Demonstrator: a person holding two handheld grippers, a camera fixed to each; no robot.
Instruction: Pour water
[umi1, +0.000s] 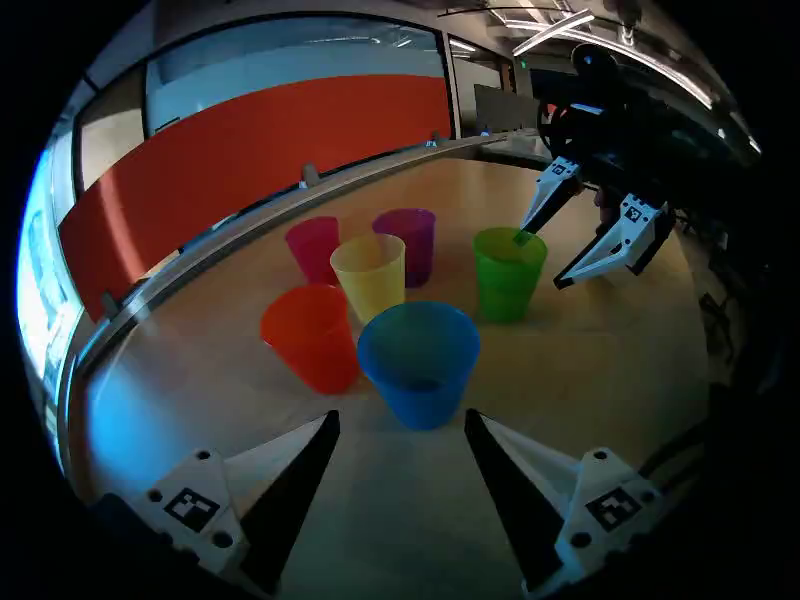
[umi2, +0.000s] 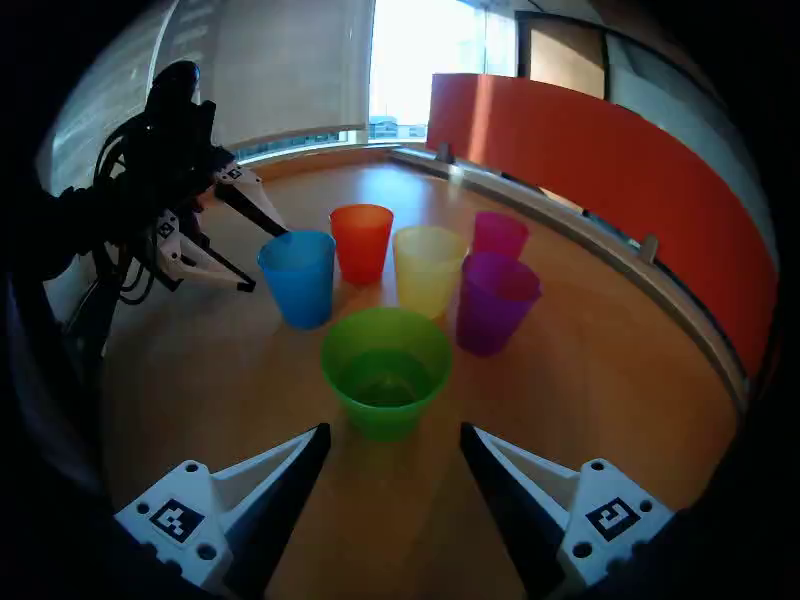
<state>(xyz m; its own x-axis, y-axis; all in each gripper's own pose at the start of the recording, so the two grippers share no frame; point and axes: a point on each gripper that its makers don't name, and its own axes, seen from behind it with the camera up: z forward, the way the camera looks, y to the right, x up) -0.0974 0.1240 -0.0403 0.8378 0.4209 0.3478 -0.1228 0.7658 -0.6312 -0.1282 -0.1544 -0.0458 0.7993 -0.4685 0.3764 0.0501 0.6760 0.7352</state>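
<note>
1. The left gripper is being held with its jaws apart and empty. The blue cup is standing just beyond the tips, in line with the gap.
2. The right gripper is likewise being held apart and empty. It is being aimed at the green cup, the cup nearest to it on the wooden table.
3. Hazard: six cups are standing in a tight cluster. A jaw being pushed past the blue cup is likely to nudge the orange cup at its left or the yellow cup behind it.
4. Hazard: the cups appear thin and tapered. A cup being squeezed too hard is likely to deform, slip and spill.
5. Hazard: the grippers are being pointed toward each other across the cluster. Contact is possible if both are advanced together.
6. Contents: a shallow pool, seemingly water, is being carried in the green cup. The blue cup is looking empty. For the pink cup and the purple cup, the contents cannot be told.
</note>
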